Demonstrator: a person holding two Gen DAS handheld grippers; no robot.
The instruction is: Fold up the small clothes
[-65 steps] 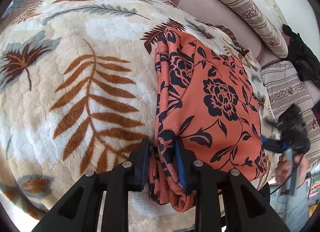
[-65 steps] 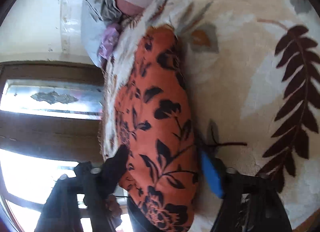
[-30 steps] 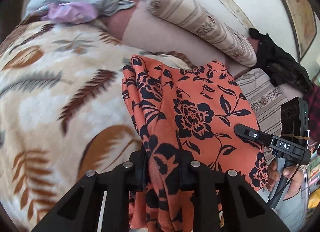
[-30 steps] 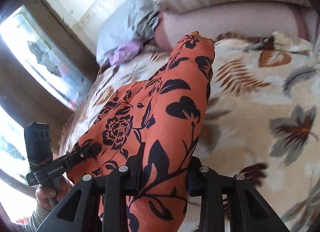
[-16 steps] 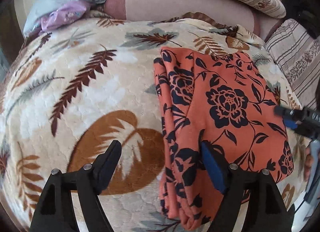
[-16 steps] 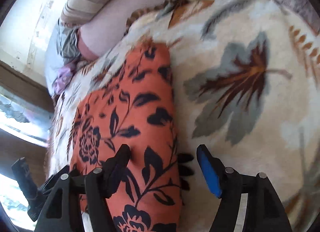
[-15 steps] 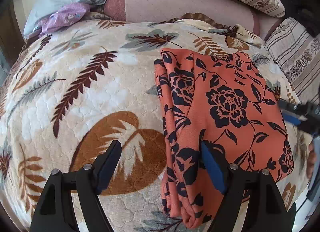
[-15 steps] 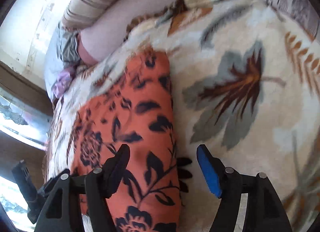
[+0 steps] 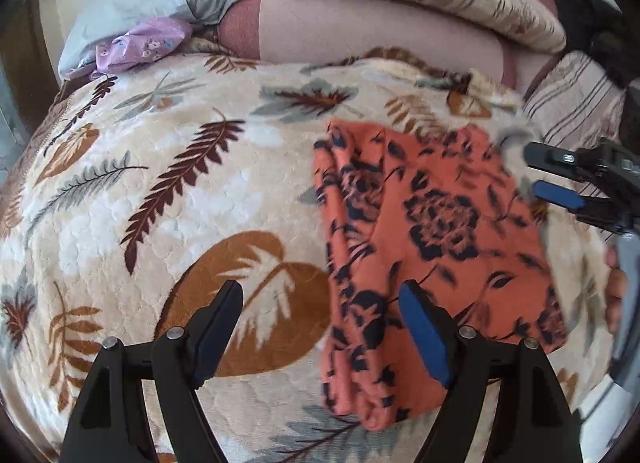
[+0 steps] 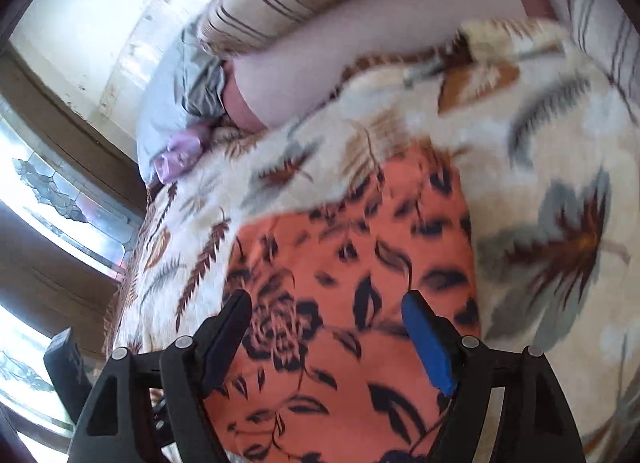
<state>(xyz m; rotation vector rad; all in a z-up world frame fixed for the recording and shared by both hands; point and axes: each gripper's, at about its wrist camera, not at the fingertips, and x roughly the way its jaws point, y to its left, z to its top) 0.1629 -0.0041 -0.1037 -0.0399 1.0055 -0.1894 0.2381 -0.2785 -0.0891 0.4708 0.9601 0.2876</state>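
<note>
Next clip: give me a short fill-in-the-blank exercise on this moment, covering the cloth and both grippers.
1. The orange floral garment lies folded on the leaf-print ____.
2. The left hand-held gripper has its jaws ____, gripping nothing.
3. The right hand-held gripper is ____ above the garment.
4. The pads on the gripper fingers are ____ in colour.

Missing words: blanket; open; open; blue

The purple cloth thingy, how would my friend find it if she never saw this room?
Start at the big leaf-print blanket covering the bed and follow it to the far left corner. There, tucked against the grey-blue pillow, lies the small crumpled purple cloth. It is the only lilac thing, with tiny flowers, unlike the folded orange garment with big dark blooms.
</note>
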